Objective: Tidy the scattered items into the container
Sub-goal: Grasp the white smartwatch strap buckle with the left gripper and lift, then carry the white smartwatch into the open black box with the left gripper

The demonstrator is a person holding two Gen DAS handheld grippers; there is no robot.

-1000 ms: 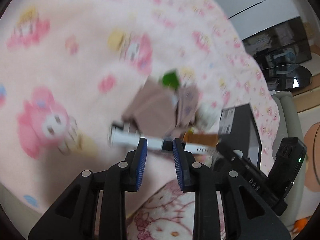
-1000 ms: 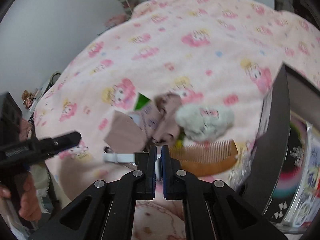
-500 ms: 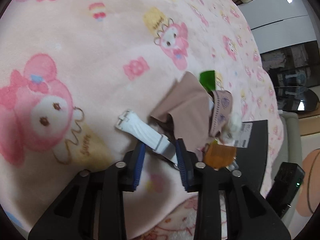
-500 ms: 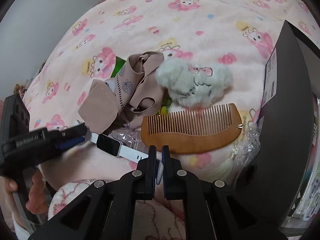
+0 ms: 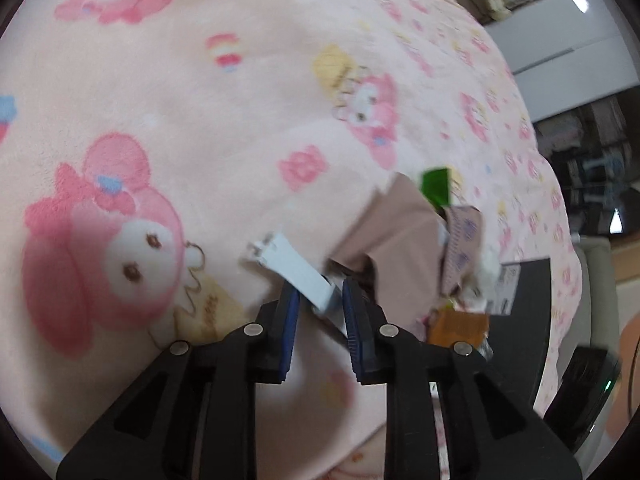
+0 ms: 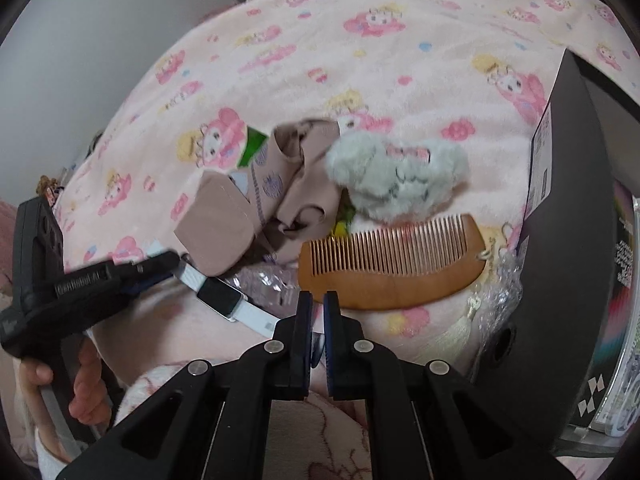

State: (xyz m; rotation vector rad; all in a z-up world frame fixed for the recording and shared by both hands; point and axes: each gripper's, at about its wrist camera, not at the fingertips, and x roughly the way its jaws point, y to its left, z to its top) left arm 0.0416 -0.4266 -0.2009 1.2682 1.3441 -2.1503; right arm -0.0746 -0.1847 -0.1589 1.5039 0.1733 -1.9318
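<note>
**Watch grab, slip risk**

White smartwatch (image 5: 298,270) lies on bed blanket (image 5: 200,92) by the clutter; left tool (image 5: 318,308) closing round its strap, pads not yet biting. Right tool (image 6: 316,308) clenched, empty. Off-centre strap grip could slip or drag cloth (image 5: 394,228)

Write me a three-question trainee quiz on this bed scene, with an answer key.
1. True or false: the wooden comb lies inside the black container.
2. Which item sits between the left gripper and its closing jaws? A) white smartwatch B) fluffy grey toy C) beige cloth
3. Fill in: the right gripper is ____ and holds nothing.

Key: 1 false, it lies on the pink blanket beside it; 2 A; 3 shut.
</note>
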